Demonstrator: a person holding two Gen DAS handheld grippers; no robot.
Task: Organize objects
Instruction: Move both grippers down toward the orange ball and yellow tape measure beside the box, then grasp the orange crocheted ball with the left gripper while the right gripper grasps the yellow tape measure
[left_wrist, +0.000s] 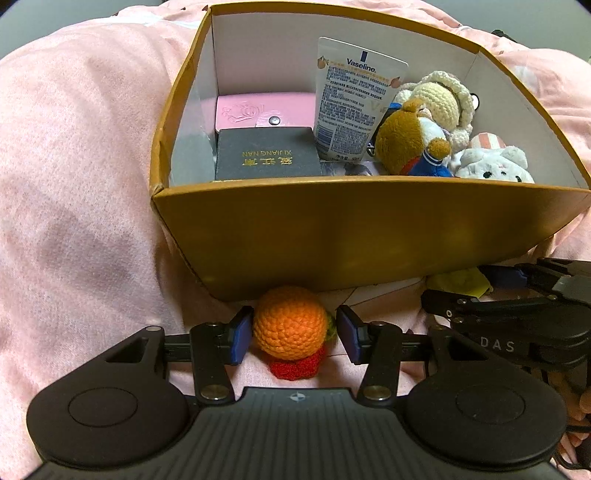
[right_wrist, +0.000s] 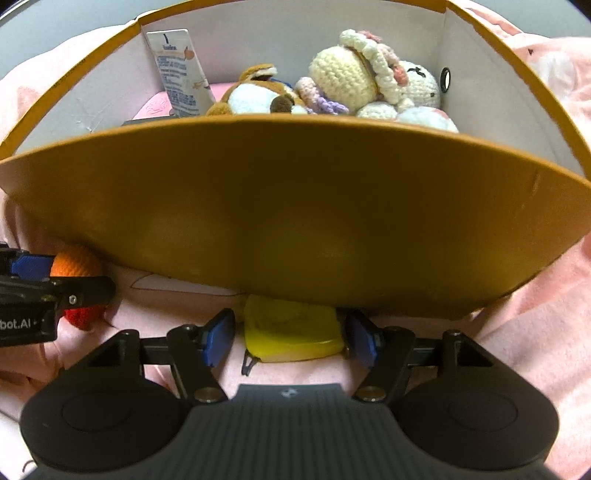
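Two loose items wait on the pink blanket (left_wrist: 74, 184) at the box's near wall

Left hand-held gripper (left_wrist: 293, 334), released, straddles the crochet orange (left_wrist: 290, 326); right hand-held gripper (right_wrist: 290, 338), released, flanks the yellow pouch (right_wrist: 291, 330). Either soft item could squash and slip, or snag the cardboard box (left_wrist: 332, 236) wall. The pouch's far edge hides under the box

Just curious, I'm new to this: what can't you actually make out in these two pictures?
- Yellow item, right wrist view: far edge hidden under the box.
- Box floor, right wrist view: hidden by its near wall.
- Vaseline tube small print, left wrist view: too small.
- White plush: bottom cut by the wall.
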